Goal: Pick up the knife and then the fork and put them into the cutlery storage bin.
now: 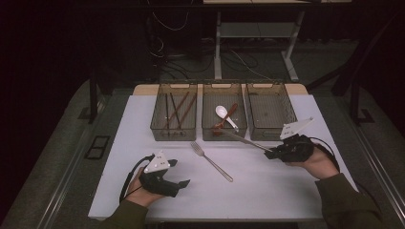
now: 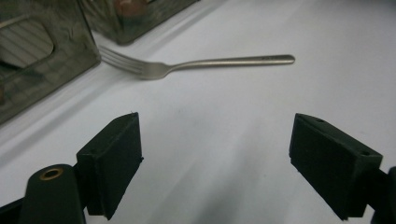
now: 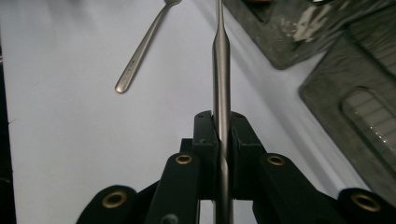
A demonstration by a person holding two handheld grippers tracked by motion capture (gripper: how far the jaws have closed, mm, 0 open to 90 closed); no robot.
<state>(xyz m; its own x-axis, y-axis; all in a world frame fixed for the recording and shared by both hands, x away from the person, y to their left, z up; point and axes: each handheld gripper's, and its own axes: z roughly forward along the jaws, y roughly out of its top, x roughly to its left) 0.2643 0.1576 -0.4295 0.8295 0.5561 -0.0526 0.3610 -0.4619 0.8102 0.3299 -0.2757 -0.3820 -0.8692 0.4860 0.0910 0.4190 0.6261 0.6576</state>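
My right gripper (image 1: pixel 272 153) is shut on the handle of a slim metal utensil (image 1: pixel 246 141), perhaps a knife. It points left toward the front of the middle bin (image 1: pixel 205 135); its far end is cut off in the right gripper view. There the jaws (image 3: pixel 222 122) clamp the shaft (image 3: pixel 221 56) upright between them. A metal fork (image 1: pixel 211 161) lies loose on the white mat, tines toward the bins. My left gripper (image 1: pixel 177 172) rests at the near left, open and empty. In the left gripper view the fork (image 2: pixel 210 63) lies beyond the wide-apart jaws (image 2: pixel 215 154).
Three clear bins stand in a row at the back: the left bin (image 1: pixel 173 137) holds brown chopsticks, the middle one a white spoon (image 1: pixel 222 112) and a brown spoon, the right bin (image 1: pixel 271 137) looks empty. The white mat (image 1: pixel 267 191) has free room in front.
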